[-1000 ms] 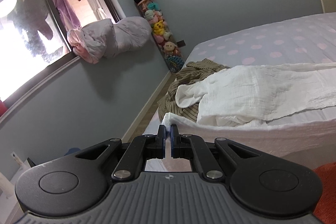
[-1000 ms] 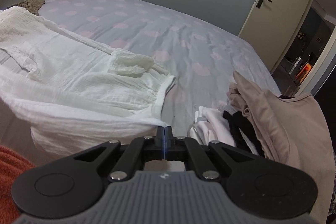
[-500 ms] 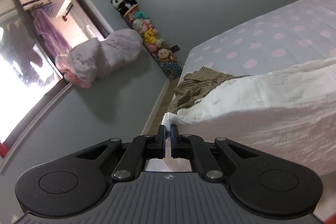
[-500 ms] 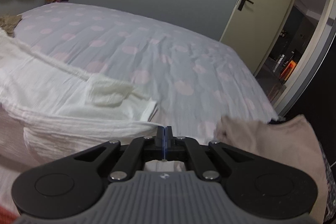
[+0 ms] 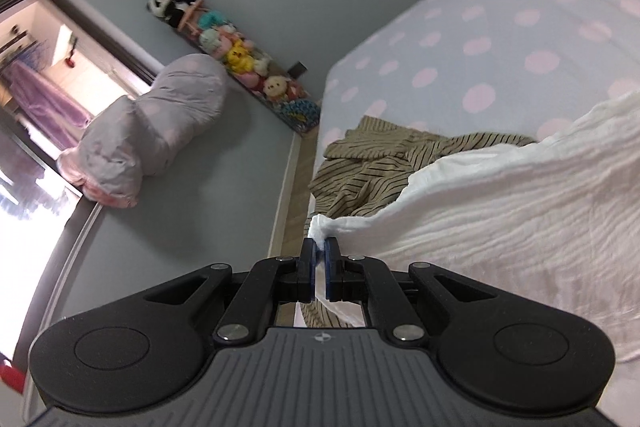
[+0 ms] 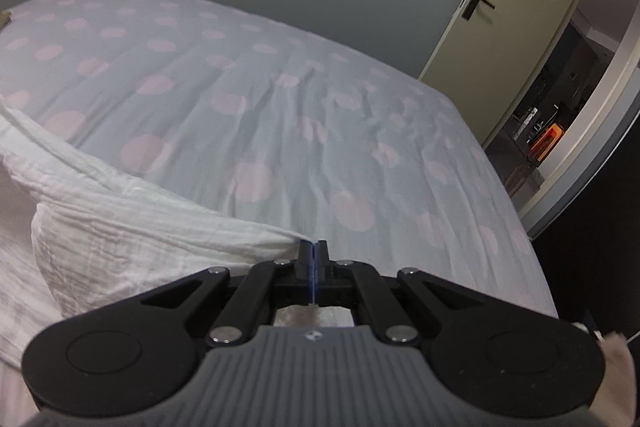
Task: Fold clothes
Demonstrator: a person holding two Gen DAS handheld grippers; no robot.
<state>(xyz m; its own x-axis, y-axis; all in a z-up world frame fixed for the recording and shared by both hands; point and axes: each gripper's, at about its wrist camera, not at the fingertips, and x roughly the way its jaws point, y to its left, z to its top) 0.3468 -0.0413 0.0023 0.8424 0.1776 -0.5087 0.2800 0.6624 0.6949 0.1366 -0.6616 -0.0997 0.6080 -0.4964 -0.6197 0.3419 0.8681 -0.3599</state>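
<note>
**Bedroom: white garment held stretched over a bed**

Polka-dot bed (image 6: 304,115) beneath. Left gripper (image 5: 319,247) and right gripper (image 6: 312,247) each pinch an edge of the white garment (image 5: 500,211), holding it taut between them, probably to spread it flat for folding. Striped clothing (image 5: 372,163) lies beside.

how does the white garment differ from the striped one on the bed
The white garment is plain, crinkled, and pinched at a corner by the left gripper; the striped garment is tan with dark lines and held by nothing. The white one is pulled taut, while the striped one lies crumpled, partly under it. Both are on the dotted bed.
</note>
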